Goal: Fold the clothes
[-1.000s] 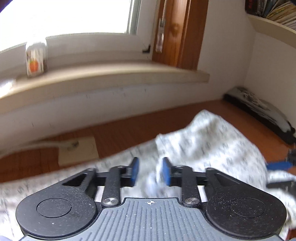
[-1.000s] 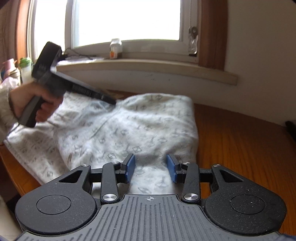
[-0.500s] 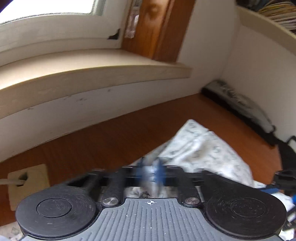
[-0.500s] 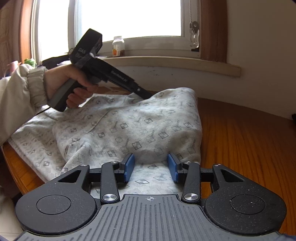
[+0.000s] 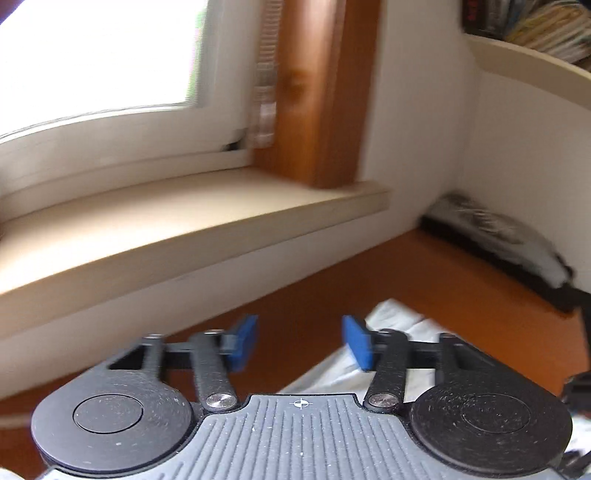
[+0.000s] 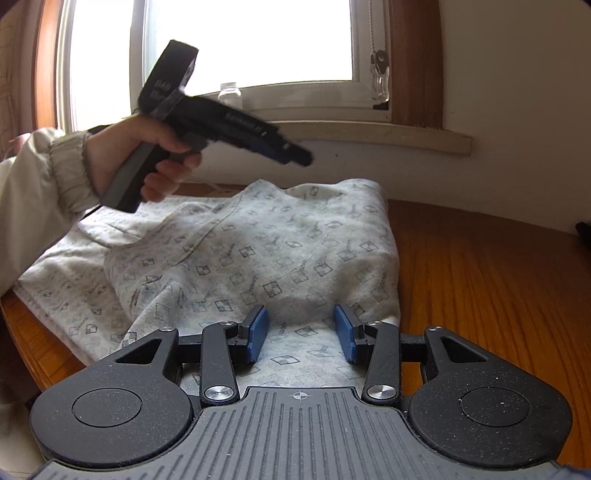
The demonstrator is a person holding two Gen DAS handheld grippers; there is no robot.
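A white garment (image 6: 258,251) printed with small grey squares lies on the wooden table (image 6: 498,288), one layer folded over another. My right gripper (image 6: 301,334) is open low over its near edge, with cloth lying between the blue pads but not pinched. A hand (image 6: 147,158) holds my left gripper (image 6: 295,157) in the air above the garment's far side. In the left wrist view that left gripper (image 5: 300,343) is open and empty, with a corner of the garment (image 5: 395,314) below its right finger.
A beige window sill (image 5: 184,229) runs along the wall behind the table, with a small jar (image 6: 229,95) on it. A dark patterned object (image 5: 498,236) lies against the right wall. A shelf of books (image 5: 535,22) hangs above. The table's left edge (image 6: 22,332) is close to the garment.
My left gripper carried cloth rightwards over the garment while shut on it, then opened and rose clear. The fold now lies flat. My right gripper has hardly moved.
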